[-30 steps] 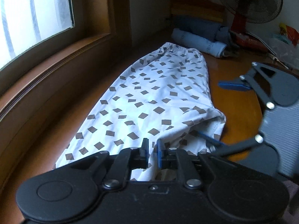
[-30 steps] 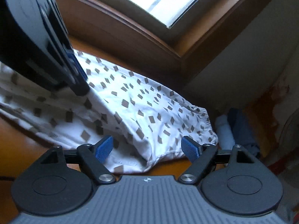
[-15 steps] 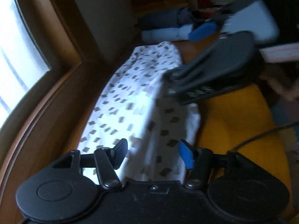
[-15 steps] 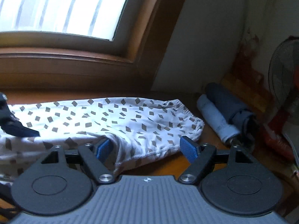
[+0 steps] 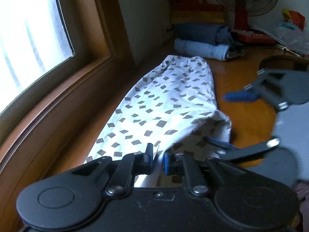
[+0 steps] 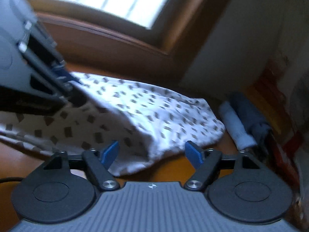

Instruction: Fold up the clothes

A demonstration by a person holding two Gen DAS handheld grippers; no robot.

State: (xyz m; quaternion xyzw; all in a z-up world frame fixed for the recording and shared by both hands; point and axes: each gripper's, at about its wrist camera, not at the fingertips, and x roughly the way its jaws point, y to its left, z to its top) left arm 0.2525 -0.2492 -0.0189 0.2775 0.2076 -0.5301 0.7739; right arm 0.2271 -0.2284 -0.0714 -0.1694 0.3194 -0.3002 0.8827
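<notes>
Left gripper (image 5: 156, 159) is clamped tight on the near hem of the spotted trousers (image 5: 166, 104), which run lengthwise away toward twelve o'clock on the wooden tabletop (image 5: 249, 119), waistband at the far end. Over at three o'clock, the right gripper (image 6: 152, 152) has just been closing but its jaws remain parted, cloth edge lying between the pads, nothing pinched yet. The left is ahead; the right looks set to bite the neighbouring corner before any fold.
</notes>
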